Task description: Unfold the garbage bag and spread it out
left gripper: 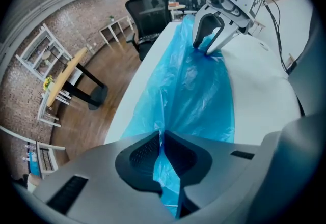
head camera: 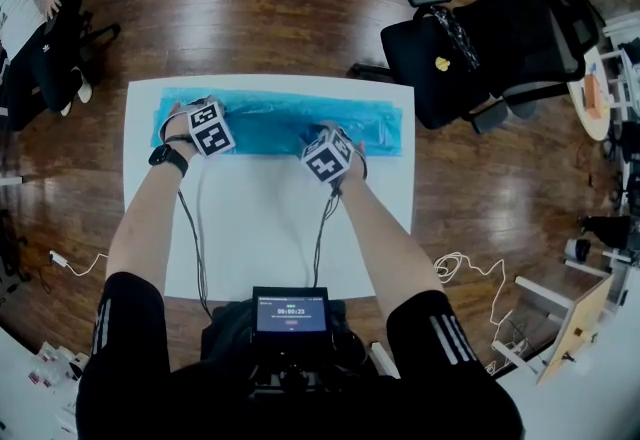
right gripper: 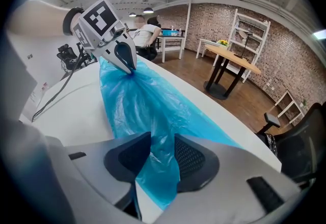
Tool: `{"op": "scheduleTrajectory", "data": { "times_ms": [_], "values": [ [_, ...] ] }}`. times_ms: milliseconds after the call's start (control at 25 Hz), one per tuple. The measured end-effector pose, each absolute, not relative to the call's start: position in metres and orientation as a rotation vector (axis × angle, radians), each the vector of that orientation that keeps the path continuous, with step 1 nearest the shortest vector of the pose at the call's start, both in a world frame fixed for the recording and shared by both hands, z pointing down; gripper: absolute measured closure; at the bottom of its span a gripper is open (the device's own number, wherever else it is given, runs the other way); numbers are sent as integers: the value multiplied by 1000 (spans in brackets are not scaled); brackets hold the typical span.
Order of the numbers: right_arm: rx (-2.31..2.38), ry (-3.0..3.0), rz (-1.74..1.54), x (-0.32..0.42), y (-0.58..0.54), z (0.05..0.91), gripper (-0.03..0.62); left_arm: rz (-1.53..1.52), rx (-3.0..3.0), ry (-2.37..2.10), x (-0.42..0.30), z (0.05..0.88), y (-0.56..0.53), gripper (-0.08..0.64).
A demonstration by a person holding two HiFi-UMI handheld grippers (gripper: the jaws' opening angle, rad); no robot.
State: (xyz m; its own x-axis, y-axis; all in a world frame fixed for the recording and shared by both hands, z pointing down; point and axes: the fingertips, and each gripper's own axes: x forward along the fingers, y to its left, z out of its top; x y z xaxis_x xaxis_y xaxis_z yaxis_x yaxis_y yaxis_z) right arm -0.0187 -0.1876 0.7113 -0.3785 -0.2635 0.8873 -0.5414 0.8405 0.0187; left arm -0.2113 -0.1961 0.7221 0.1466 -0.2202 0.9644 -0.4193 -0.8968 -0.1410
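Head view: bag (head camera: pixel 280 123) lies as a long blue folded strip along the far side of the white tabletop (head camera: pixel 260 238), running left to right. Left gripper (head camera: pixel 200 120) is on its left part and right gripper (head camera: pixel 330 150) near its middle, both pointing steeply down.

Left gripper view: own fingers are pressed together on a ridge of bag film. The right gripper stands further along the strip with fingers spread, tips at the film.

Right gripper view: own fingers are spread. Film is bunched loosely between them, not clamped.

Step in hand, as judged: get a second hold on the top layer. The right should pinch that same layer only. Then draw both toward the near edge together, low and even, so the fold opens rather than the whole strip sliding.

Containers: the bag only. It is flat and folded, with no contents seen.
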Motion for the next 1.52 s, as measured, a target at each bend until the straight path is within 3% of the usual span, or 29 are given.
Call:
{"op": "scheduleTrajectory", "data": {
  "times_ms": [760, 1080, 1520],
  "values": [
    [627, -2049, 196, -19, -204, 675, 414, 1829, 2429, -941, -206, 682, -188, 560],
    [496, -2074, -57, -28, -210, 639, 411, 1957, 2556, -1087, -198, 652, -176, 560],
    [250, -2080, -94, -55, -193, 635, 403, 1969, 2635, -1197, -186, 624, -146, 560]
  ]
}}
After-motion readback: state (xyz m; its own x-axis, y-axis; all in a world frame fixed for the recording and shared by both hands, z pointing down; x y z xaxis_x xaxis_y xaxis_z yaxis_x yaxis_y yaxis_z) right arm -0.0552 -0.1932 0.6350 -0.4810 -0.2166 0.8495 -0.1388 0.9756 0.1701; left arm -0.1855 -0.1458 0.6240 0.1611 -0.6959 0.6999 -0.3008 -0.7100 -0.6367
